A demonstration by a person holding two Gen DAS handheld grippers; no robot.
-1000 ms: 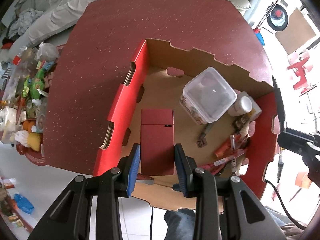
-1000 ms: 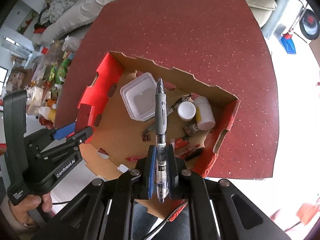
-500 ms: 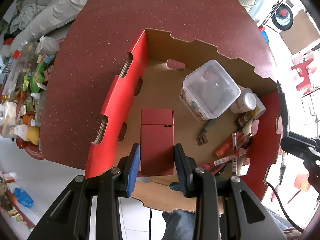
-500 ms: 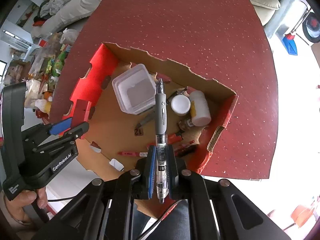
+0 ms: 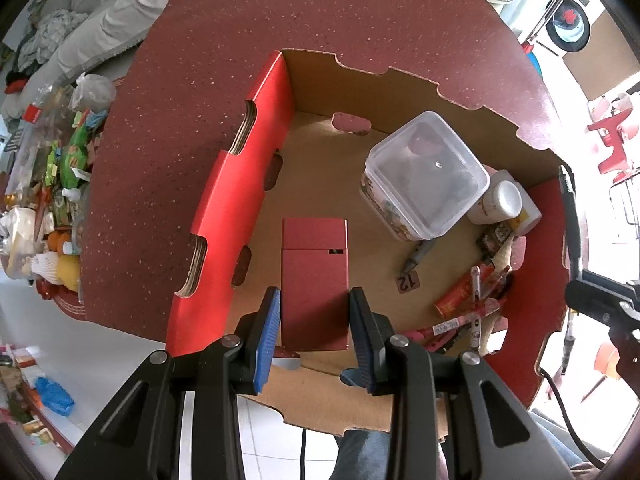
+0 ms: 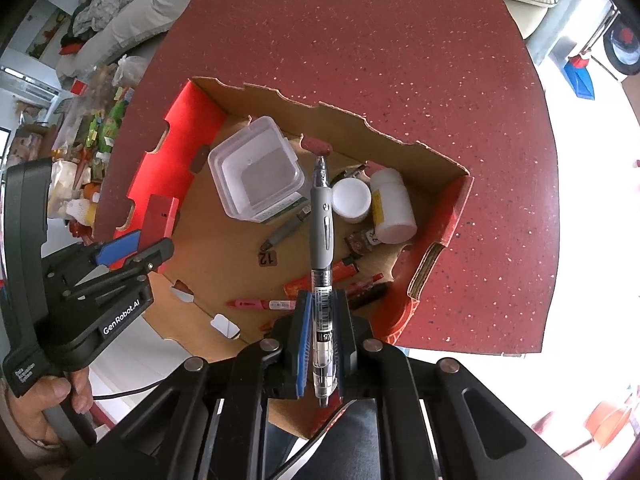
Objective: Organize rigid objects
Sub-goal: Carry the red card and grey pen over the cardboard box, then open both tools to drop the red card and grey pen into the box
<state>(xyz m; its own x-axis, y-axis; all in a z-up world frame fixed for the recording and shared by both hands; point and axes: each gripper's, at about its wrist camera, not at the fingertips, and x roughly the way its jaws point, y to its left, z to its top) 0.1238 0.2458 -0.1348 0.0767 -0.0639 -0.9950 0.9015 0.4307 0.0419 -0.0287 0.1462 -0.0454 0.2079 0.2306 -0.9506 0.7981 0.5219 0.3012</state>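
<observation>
The near end of the dark red box (image 5: 314, 286) is hidden between the blue pads of the left gripper (image 5: 315, 322), whose fingers are clamped on its two long sides; the rest of the box is seen lying over the floor of the cardboard tray (image 5: 320, 184), close to the red wall at 9 o'clock. From the right wrist view only a corner of that box (image 6: 160, 216) can be made out behind the left gripper (image 6: 128, 250). The pen (image 6: 322, 256) is held lengthwise in the right gripper (image 6: 322, 314), fingers closed on its clear barrel, the grey grip and tip pointing toward 12 o'clock above the tray; its lower end is cut off behind the finger bases. In the left view only the edge of the right gripper (image 5: 600, 300) is visible at 3 o'clock, with the pen (image 5: 570, 216) as a thin dark line. The contents of the clear lidded container (image 5: 426, 174) are blurred by its lid. The white bottle (image 5: 500, 202) is partly hidden behind it, and the pile of small pens and packets (image 5: 468, 308) at 4 o'clock is too tangled to be told apart. Compared with a second earlier, the tray is seen slightly farther off and more of the red speckled surface (image 6: 400, 60) is shown in both views, while both grips are unchanged.
</observation>
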